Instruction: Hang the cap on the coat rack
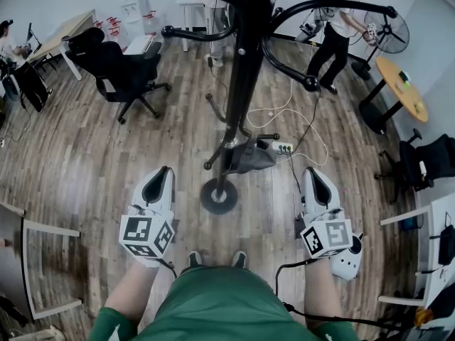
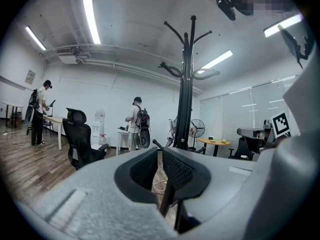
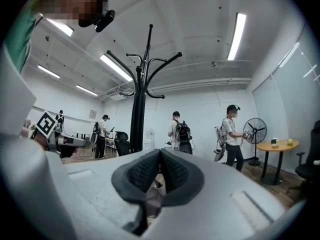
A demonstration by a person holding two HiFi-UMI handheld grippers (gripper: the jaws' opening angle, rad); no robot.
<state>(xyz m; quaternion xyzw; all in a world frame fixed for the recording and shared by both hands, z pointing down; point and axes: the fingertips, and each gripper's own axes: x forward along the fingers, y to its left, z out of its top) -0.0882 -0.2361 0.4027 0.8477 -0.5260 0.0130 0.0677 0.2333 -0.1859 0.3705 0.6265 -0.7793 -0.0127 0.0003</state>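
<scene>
Black coat rack, grey cap lying at its base

The coat rack stood straight ahead of me. Its base was on the floor, between my left gripper and my right gripper and a little beyond both. The cap sat low beside the pole, just to its right, with a power strip just behind it. Farther back on the left stood an office chair. Far to the right was a round table, with a fan behind it and a person left of the fan.
</scene>
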